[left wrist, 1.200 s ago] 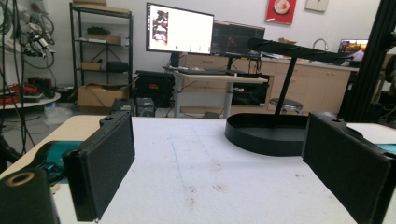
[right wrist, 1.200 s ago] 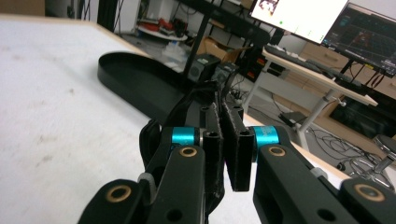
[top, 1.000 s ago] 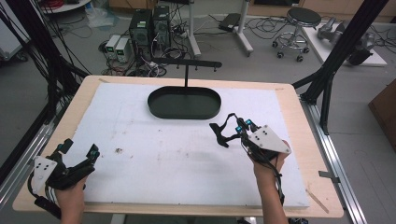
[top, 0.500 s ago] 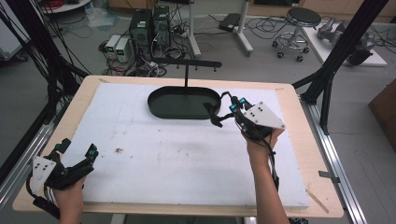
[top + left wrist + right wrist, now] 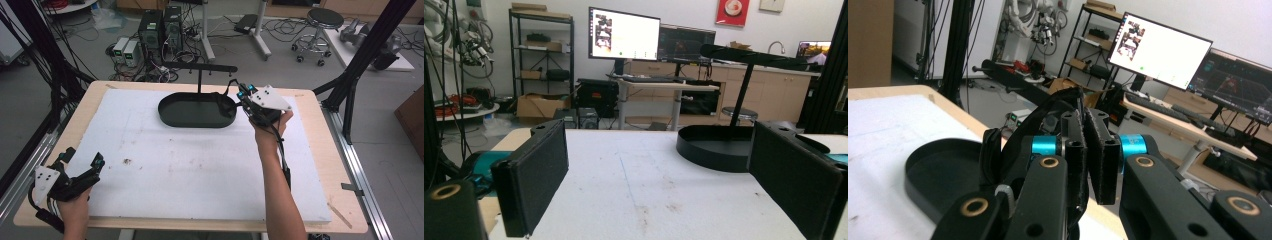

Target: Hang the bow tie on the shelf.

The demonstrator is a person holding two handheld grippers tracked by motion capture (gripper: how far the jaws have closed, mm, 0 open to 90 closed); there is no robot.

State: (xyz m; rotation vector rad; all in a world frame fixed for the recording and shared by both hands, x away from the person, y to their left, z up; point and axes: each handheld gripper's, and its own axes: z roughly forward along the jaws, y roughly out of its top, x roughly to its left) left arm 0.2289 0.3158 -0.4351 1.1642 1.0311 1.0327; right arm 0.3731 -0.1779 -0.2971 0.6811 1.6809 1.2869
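The oval tray (image 5: 197, 119) just beside the right hand-held gripper (image 5: 231, 97) looks like matt black plastic or metal, smooth. The white sheet (image 5: 190, 170) under both hand-held grippers is matt and stained. The desk (image 5: 320, 145) rim shows pale wood. The left hand-held gripper (image 5: 659, 170) has matt black pads.

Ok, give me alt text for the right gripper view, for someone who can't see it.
The right gripper, its jaws shut on a thin black strap, hangs over the right end of an oval black tray on a white table. Behind are lit monitors on a desk, shelving and cables.
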